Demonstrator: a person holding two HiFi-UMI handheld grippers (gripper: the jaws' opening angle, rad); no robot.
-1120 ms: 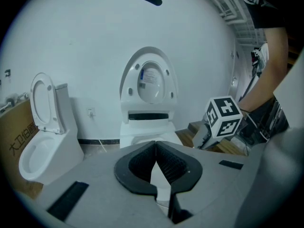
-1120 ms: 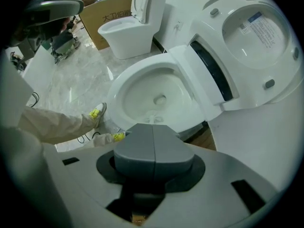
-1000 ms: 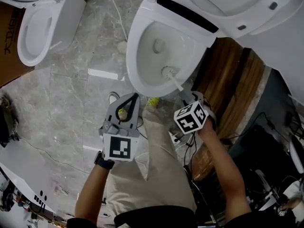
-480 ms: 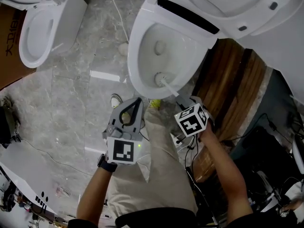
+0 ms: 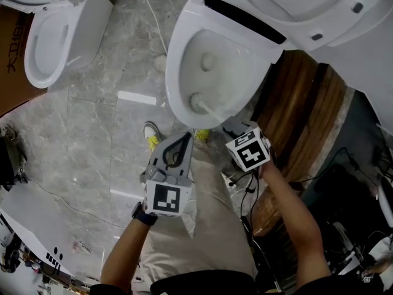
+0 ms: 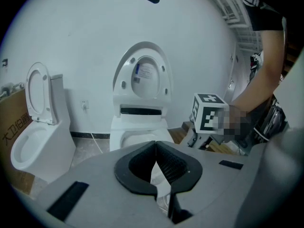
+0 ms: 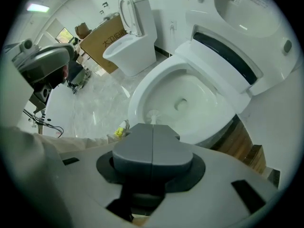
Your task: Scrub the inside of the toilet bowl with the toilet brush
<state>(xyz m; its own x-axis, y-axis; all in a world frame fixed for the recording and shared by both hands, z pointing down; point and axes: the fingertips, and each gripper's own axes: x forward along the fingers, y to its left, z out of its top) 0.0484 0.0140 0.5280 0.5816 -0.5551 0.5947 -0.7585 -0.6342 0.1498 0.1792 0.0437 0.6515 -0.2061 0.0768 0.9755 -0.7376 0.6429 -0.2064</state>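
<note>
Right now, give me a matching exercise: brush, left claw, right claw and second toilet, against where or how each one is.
1. brush
2. left claw
3. right claw
4. second toilet

A. shut, empty
B. by the cardboard box
C. head in the bowl
D. shut on the brush

Pairs: 1-C, 2-A, 3-D, 4-B

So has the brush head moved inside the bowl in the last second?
Yes. In the head view the toilet brush head has swept left: it sat right of the drain hole, and is now slightly left of it.
</note>
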